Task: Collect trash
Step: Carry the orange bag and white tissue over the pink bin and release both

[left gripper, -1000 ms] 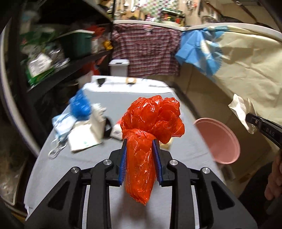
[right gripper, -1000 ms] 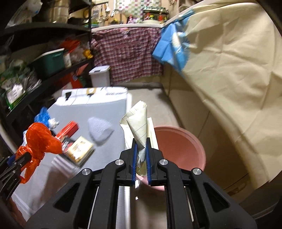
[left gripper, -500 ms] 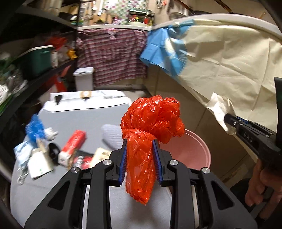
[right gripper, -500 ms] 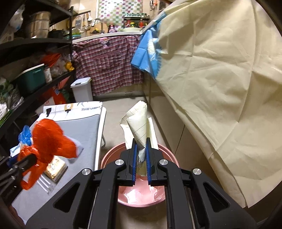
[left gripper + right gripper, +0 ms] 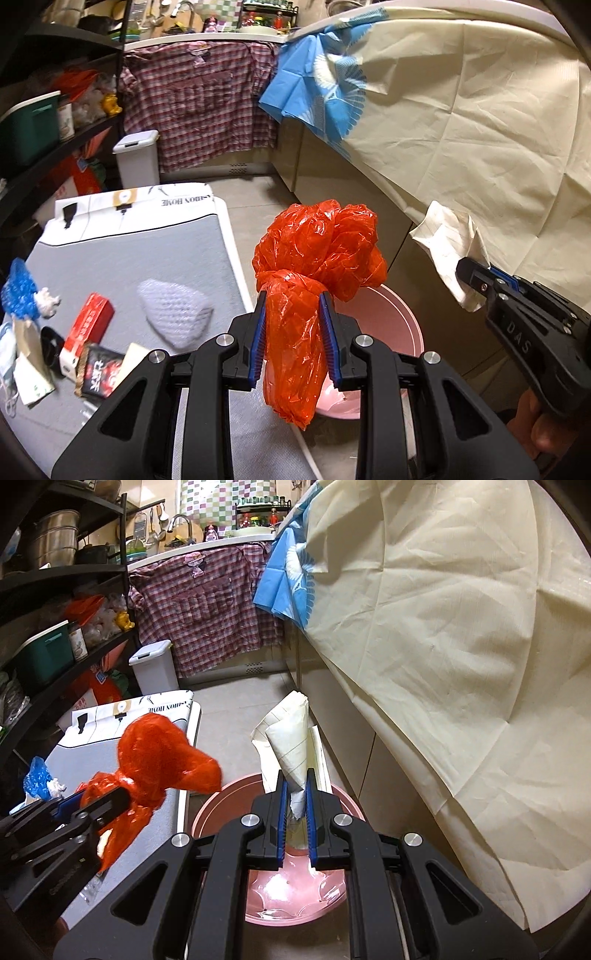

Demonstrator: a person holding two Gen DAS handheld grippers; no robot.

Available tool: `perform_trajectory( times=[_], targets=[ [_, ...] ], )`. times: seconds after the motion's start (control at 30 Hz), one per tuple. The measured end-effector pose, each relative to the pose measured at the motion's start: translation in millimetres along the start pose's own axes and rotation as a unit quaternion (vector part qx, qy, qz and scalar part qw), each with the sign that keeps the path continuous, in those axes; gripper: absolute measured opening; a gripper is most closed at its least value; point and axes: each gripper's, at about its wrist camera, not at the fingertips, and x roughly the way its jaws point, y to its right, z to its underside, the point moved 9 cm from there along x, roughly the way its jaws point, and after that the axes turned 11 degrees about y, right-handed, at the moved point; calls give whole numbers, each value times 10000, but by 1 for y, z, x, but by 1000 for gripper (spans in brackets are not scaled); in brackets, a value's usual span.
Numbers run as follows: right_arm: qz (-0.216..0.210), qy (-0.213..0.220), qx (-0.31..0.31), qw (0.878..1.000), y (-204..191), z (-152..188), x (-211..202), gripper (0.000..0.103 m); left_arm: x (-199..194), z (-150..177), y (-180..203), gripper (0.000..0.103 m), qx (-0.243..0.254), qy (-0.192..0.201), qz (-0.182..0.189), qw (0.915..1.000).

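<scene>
We hold two bits of trash over the pink tub.

Our left gripper (image 5: 291, 332) squeezes the red plastic bag (image 5: 317, 254) tight, up in the air by the edge of the grey table (image 5: 122, 258). Our right gripper (image 5: 295, 805) pinches the folded paper (image 5: 290, 749) (it has thin lines on it) right above the pink tub (image 5: 221, 801) on the floor. More trash lies on the table.

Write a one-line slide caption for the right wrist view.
Right tool clamps crumpled lined paper above the pink basin; left tool brings an orange plastic bag alongside.
</scene>
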Motion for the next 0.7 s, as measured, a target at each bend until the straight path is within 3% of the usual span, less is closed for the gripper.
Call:
perform_trajectory(
  times=[0.53,0.63,0.7],
  targets=[
    [47,-25,38,10000,5,1,5,9,20,3,10,27,97,-144,119,9998],
    [65,-75,68,9999,6,3,9,17,22,5,12,31,127,-169,176,9996],
    [77,-131,60,9999,5,4,11,38,25,7,14,39,201,-220,179,9994]
  ],
)
